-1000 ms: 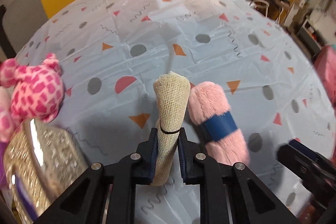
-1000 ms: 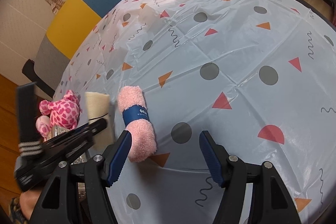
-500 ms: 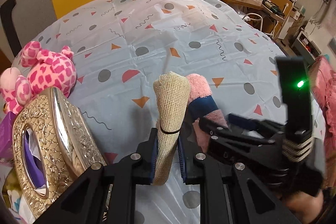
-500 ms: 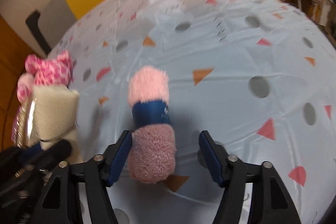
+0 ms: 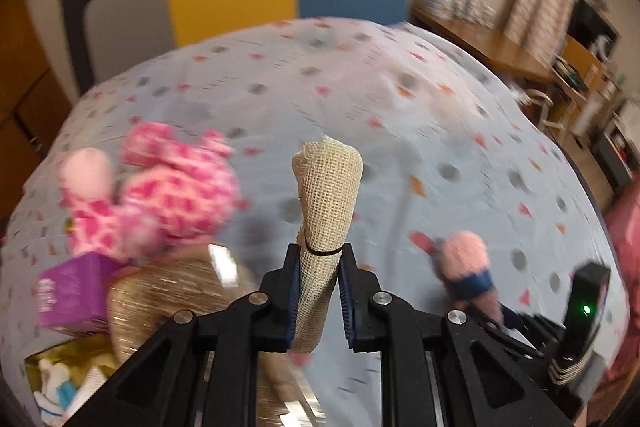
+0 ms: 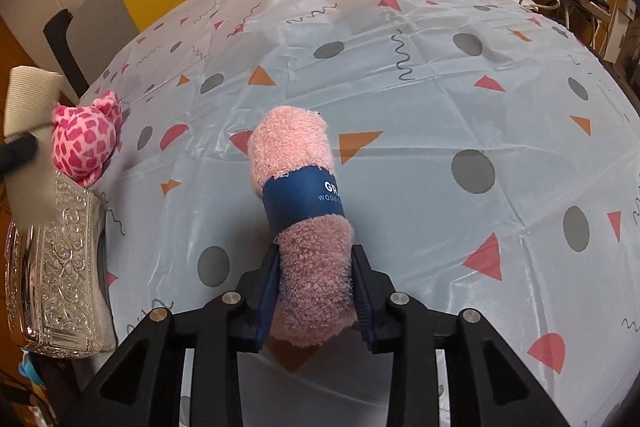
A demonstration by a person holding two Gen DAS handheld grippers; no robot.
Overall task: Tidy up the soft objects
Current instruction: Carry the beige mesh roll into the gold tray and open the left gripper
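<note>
Pink towel roll on patterned tablecloth, right claw closing around it; left claw clenching mesh roll.

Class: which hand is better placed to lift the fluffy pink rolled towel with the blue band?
Right. The right tool is closing around the fluffy pink rolled towel; the left tool already grips the beige mesh cloth roll.
</note>
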